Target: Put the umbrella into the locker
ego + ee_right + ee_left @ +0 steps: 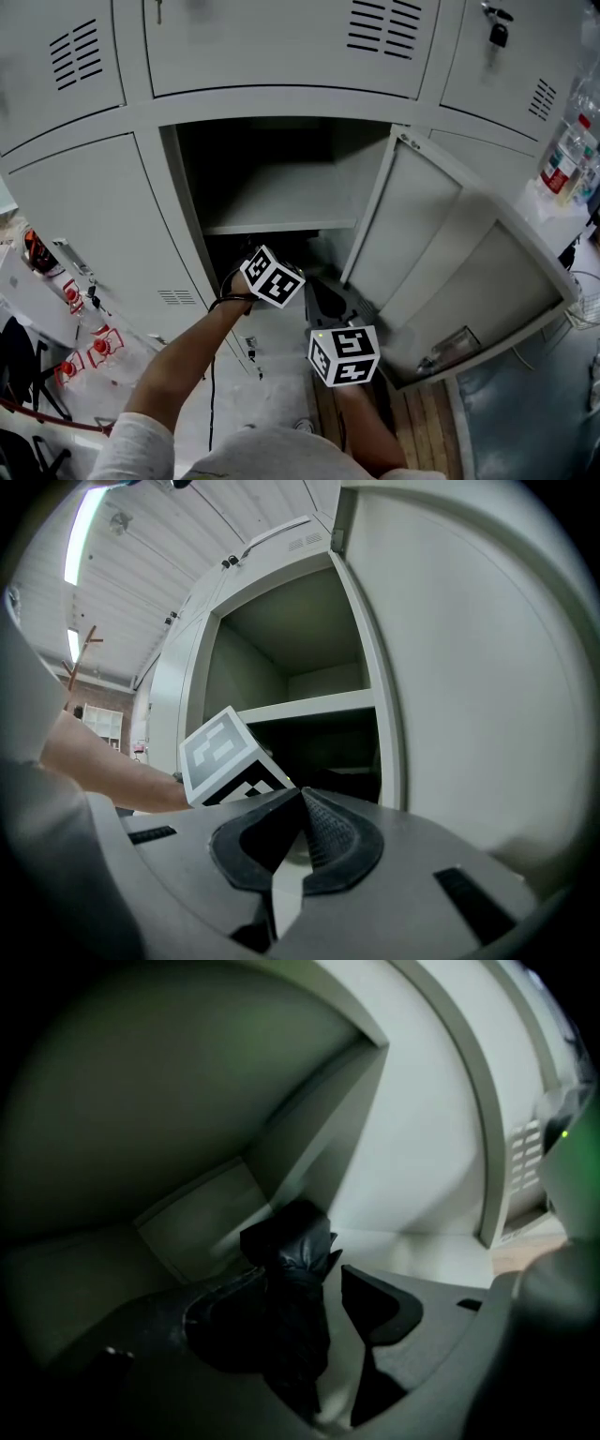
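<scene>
Left gripper [307, 1286] is inside the locker's [184, 216] lower compartment, under the shelf [281, 202]. Its jaws are wide apart with the folded black umbrella [295, 1246] between them, against one jaw and clear of the other. Placing looks nearly done, and the next move is to back out without snagging the fabric. Right gripper [302, 801] waits outside with its jaws closed on nothing, beside the open door [441, 253], which will likely need pushing shut. The head view loses the umbrella in shadow, and whether it sits on the compartment floor is unclear.
</scene>
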Available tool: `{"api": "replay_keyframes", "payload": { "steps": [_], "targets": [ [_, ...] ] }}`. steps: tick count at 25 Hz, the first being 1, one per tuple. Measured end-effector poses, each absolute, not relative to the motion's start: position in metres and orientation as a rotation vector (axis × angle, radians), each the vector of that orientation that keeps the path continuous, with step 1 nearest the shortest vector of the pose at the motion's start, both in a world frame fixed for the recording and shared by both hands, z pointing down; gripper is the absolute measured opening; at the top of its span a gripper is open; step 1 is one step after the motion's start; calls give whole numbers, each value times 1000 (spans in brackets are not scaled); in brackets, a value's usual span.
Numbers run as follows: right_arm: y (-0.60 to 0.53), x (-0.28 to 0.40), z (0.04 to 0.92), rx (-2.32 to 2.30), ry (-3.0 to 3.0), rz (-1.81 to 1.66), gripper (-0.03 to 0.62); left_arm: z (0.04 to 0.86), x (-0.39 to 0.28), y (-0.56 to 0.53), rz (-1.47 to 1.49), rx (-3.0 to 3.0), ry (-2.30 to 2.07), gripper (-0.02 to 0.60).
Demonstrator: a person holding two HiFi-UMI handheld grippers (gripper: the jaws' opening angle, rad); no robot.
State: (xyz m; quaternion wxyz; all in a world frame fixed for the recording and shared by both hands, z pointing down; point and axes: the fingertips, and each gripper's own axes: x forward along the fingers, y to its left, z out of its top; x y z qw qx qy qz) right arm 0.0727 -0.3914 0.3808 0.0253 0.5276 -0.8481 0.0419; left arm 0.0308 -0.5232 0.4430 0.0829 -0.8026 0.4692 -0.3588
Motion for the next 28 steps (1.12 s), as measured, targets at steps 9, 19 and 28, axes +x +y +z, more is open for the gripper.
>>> {"api": "replay_keyframes", "payload": {
  "steps": [9,19,28],
  "targets": [
    [-385,72,373,1644,-2627,111,3,411,44,-491,-754,-2574,1409,214],
    [-378,72,364,1655,-2627,84,3,399,36,-454,-510,-2699,1448,149],
    [-370,64,358,1640,-2638,55,3,371,18,-414,-313,-2737,1492,114]
  ]
}}
